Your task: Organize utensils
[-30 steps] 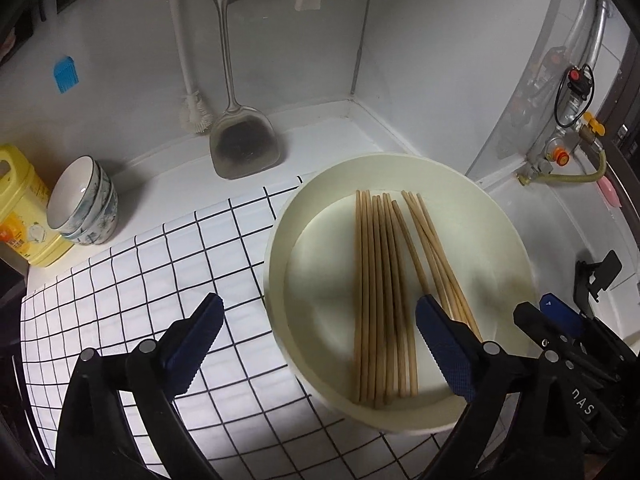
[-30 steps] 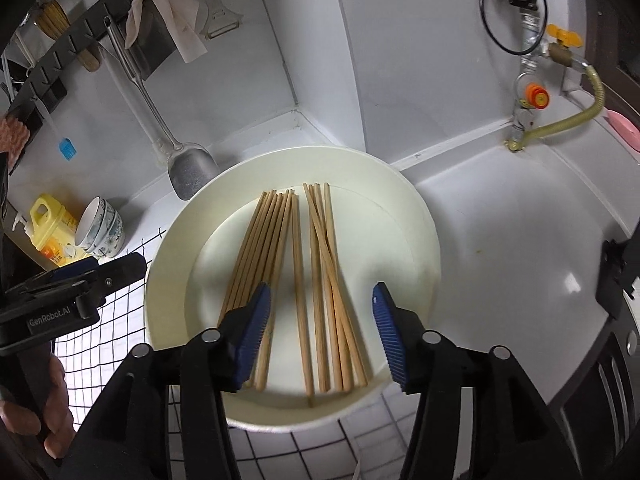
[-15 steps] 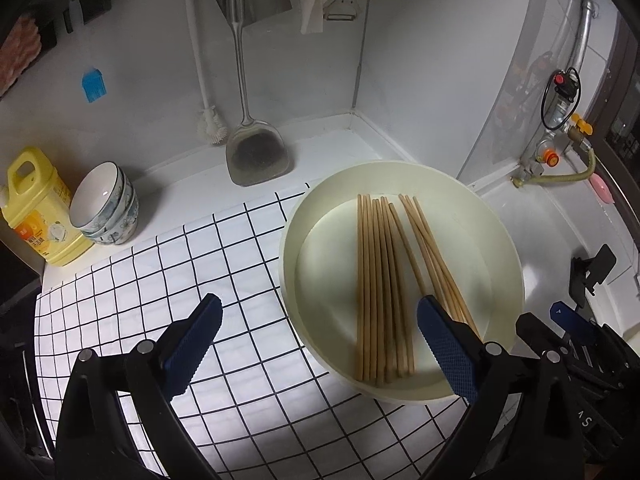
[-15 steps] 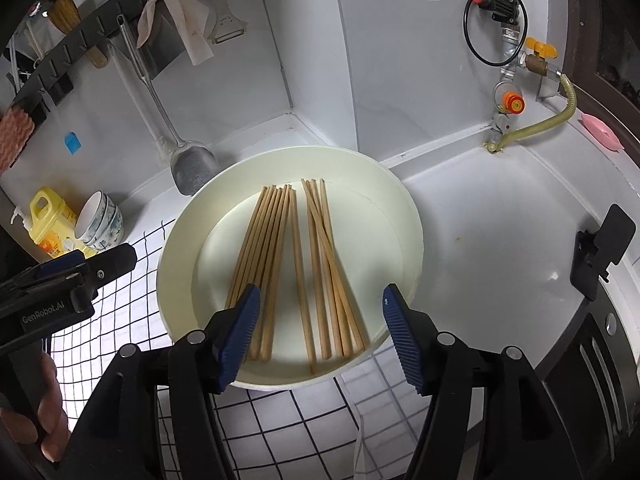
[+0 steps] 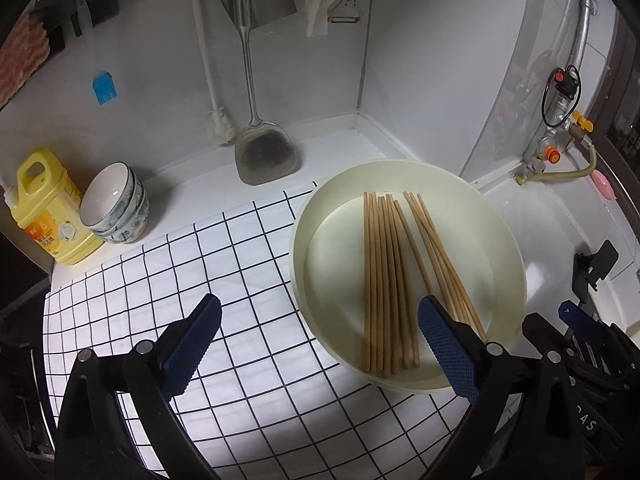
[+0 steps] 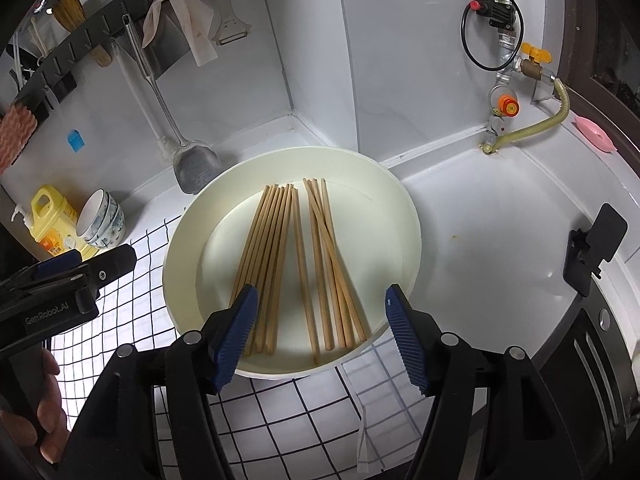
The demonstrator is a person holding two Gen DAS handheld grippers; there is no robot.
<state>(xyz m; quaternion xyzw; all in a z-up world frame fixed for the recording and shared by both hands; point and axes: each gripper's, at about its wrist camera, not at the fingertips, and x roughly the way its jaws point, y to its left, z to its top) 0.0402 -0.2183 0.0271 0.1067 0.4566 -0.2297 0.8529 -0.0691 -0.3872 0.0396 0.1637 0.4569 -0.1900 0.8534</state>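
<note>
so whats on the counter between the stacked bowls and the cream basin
Only the black-grid mat on the white counter lies between the stacked bowls and the cream basin. The left wrist view shows that stretch best.

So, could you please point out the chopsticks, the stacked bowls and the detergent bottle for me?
chopsticks (image 6: 276, 248): right wrist view, middle of the left bundle.
stacked bowls (image 5: 105, 195): left wrist view, inside of top bowl.
detergent bottle (image 5: 48, 216): left wrist view, yellow body.

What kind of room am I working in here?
Most likely a home kitchen counter in a tiled corner. A spatula hangs from a wall rail, stacked bowls sit beside a yellow detergent bottle, and a gas valve is on the wall.
</note>
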